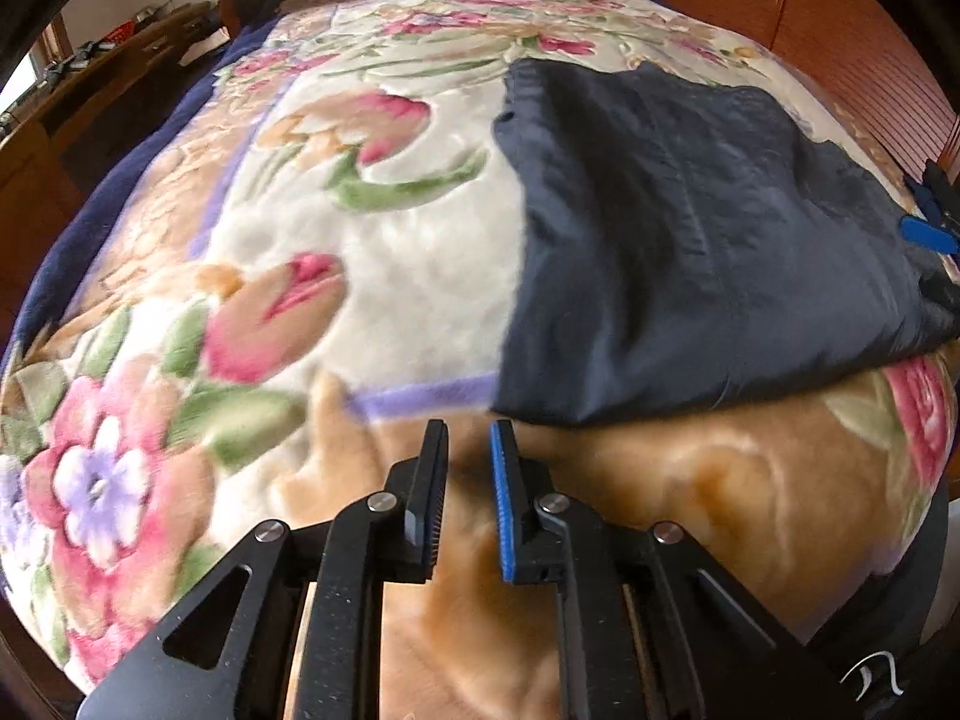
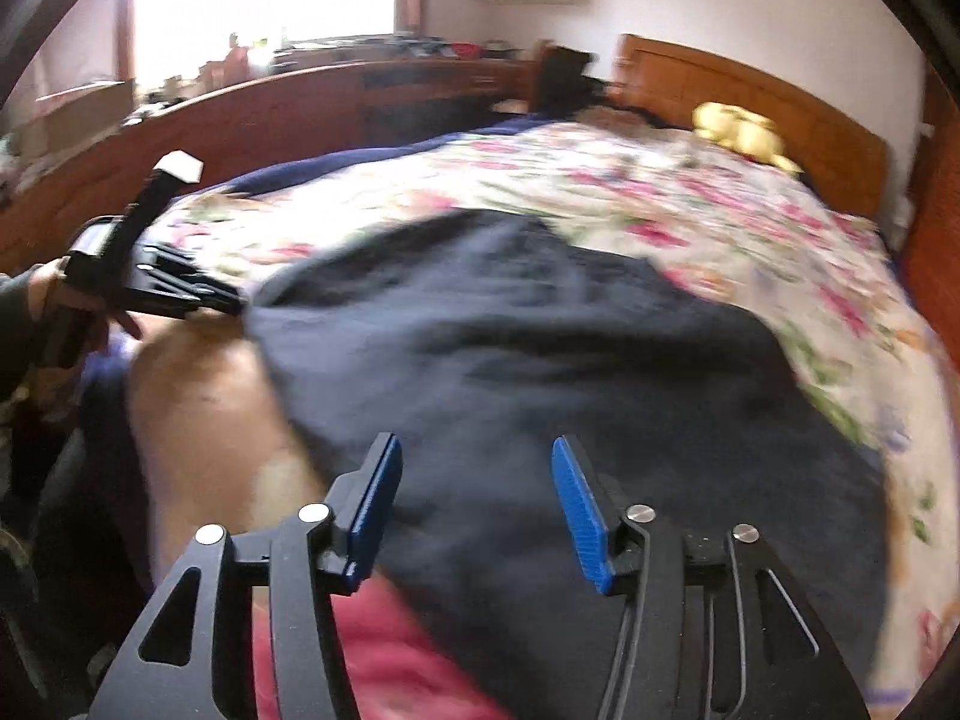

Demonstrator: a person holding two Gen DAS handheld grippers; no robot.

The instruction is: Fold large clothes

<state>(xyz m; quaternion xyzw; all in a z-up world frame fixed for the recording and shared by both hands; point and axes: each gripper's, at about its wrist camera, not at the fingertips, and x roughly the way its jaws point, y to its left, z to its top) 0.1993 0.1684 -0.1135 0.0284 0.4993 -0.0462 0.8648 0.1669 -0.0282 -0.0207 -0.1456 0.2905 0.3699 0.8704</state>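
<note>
A dark navy garment (image 1: pixel 690 240) lies folded flat on the floral blanket (image 1: pixel 300 240) of a bed. My left gripper (image 1: pixel 469 441) hovers just in front of the garment's near left corner, its jaws a narrow gap apart with nothing between them. In the right wrist view the garment (image 2: pixel 540 372) fills the middle. My right gripper (image 2: pixel 474 462) is open and empty just above the garment's near edge. The left gripper (image 2: pixel 174 294) shows there at the garment's left corner. The right gripper (image 1: pixel 930 222) shows at the right edge of the left wrist view.
A yellow plush toy (image 2: pixel 741 132) sits by the wooden headboard (image 2: pixel 750 90). A wooden desk (image 2: pixel 336 90) with clutter runs along the bed's far side under a bright window. A wooden wardrobe (image 1: pixel 840 30) stands beside the bed. Pink blanket (image 2: pixel 384 654) shows below my right gripper.
</note>
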